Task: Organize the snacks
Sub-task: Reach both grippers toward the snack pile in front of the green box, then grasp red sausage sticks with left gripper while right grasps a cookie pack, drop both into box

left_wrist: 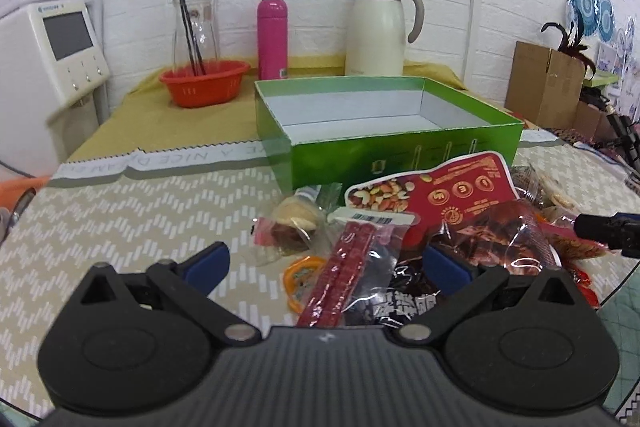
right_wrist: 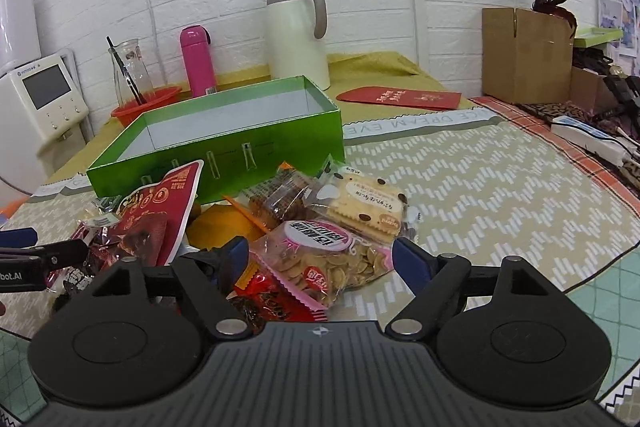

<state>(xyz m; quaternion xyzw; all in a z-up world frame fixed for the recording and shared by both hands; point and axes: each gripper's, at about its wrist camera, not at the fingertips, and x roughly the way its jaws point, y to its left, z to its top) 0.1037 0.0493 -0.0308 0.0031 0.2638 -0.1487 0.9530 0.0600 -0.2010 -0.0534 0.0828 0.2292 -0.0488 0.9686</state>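
Far to the left stands a white machine with a screen. Next to it on the yellow cloth sits an orange bowl, and a glass jug with black sticks in it stands just behind the bowl. Then comes a pink bottle, and then a big cream jug with a handle. In front of them lies the green box. Its lid is off and all you can see inside is its white walls and floor.

Just in front of the box lies the pile of snacks on the zigzag mat. The left gripper has its two blue tips wide apart, and it holds nothing. A long pack of red sweets lies between the tips. A red bag with nuts on it leans near the box.

In the right view, the right gripper also has its tips wide apart and grips nothing. A clear bag of seeds with a pink label lies between them. Just behind it lies a pack of cream biscuits with dark dots, and a brown cake pack lies beside that. Farther right on the yellow cloth lies a flat red envelope. A brown cardboard box stands by the wall
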